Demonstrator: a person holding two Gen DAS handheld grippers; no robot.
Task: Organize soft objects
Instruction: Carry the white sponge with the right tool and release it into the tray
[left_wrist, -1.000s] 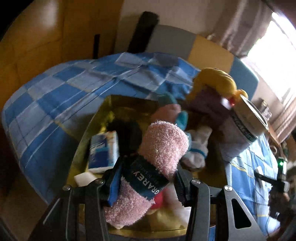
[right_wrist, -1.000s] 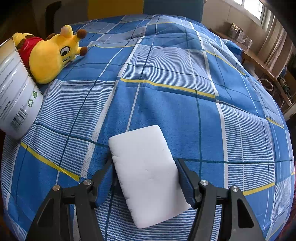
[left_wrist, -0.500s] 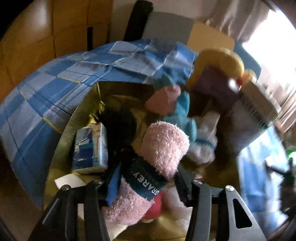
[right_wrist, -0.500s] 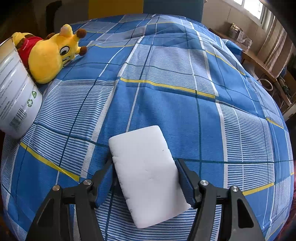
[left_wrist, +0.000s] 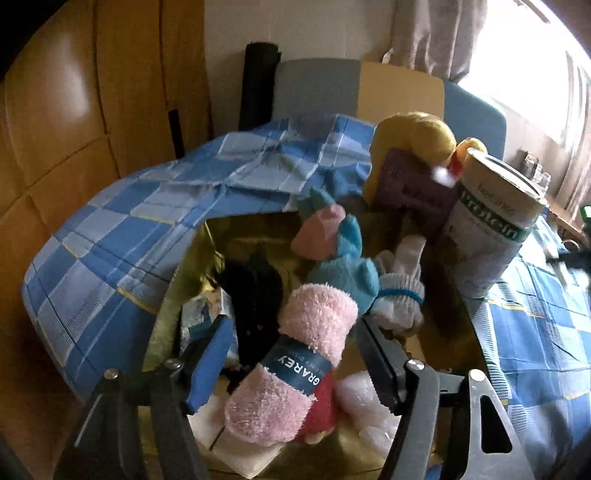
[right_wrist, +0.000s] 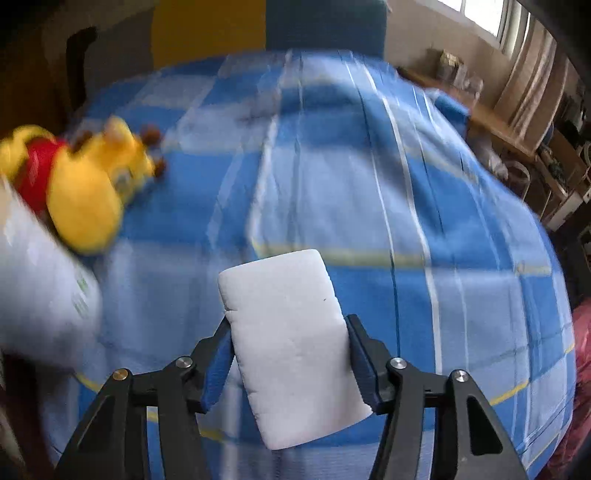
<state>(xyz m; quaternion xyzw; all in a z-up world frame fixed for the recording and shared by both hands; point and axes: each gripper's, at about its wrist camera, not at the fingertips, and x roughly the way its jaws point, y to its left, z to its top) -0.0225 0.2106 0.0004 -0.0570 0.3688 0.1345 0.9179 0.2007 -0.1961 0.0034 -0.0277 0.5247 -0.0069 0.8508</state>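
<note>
Left hand-held gripper (left_wrist: 295, 363) has just spread its jaws; pink rolled sock (left_wrist: 295, 363) sits loose between them, dropped into the gold box (left_wrist: 177, 295). Right hand-held gripper (right_wrist: 290, 354) has just squeezed the white sponge (right_wrist: 291, 343), now lifted off the bed (right_wrist: 461, 295): box next, likely.

Bed, blue checked cover (right_wrist: 461, 302): yellow plush toy (right_wrist: 88, 206), white canister (left_wrist: 495, 225), open box (left_wrist: 192, 266) resting on it.
</note>
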